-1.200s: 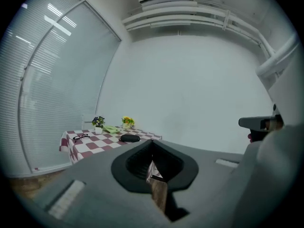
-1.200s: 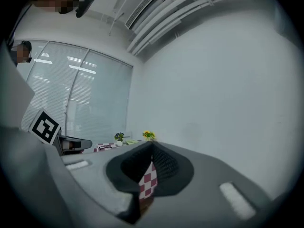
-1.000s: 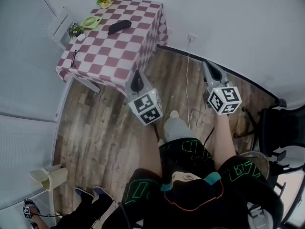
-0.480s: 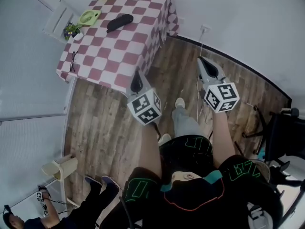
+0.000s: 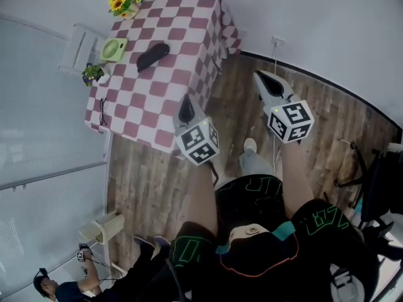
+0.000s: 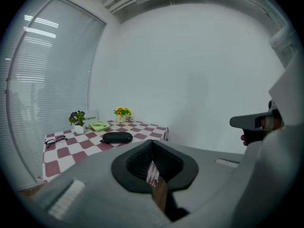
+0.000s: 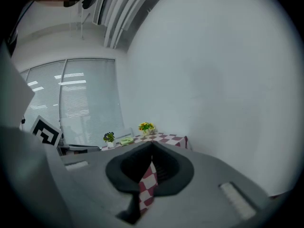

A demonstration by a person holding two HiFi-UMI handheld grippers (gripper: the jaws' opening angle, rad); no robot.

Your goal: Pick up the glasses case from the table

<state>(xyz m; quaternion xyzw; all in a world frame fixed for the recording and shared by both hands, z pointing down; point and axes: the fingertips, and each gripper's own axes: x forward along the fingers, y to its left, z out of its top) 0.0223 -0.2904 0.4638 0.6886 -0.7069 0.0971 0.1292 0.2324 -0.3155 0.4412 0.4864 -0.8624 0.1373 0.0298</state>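
Observation:
The black glasses case (image 5: 153,56) lies closed on the red-and-white checked table (image 5: 189,39), at the upper left of the head view. In the left gripper view the case (image 6: 116,137) sits ahead and left of my left gripper (image 6: 152,144). That gripper's jaws are together and hold nothing. In the head view my left gripper (image 5: 186,109) hangs over the table's near edge, well short of the case. My right gripper (image 5: 264,80) is over the wooden floor right of the table, shut and empty. In the right gripper view my right gripper (image 7: 152,146) points at the table's corner (image 7: 166,137).
On the table stand sunflowers (image 5: 123,2), a green fan (image 5: 113,49), a small potted plant (image 5: 93,74) and eyeglasses (image 5: 101,112). A white chair (image 5: 79,46) stands behind it. Another person (image 5: 56,288) crouches at bottom left. A black chair (image 5: 378,187) is at the right.
Both grippers have moved towards the table, which now looks larger and nearer. The left gripper's tip has come over the table's near edge. Both stay shut.

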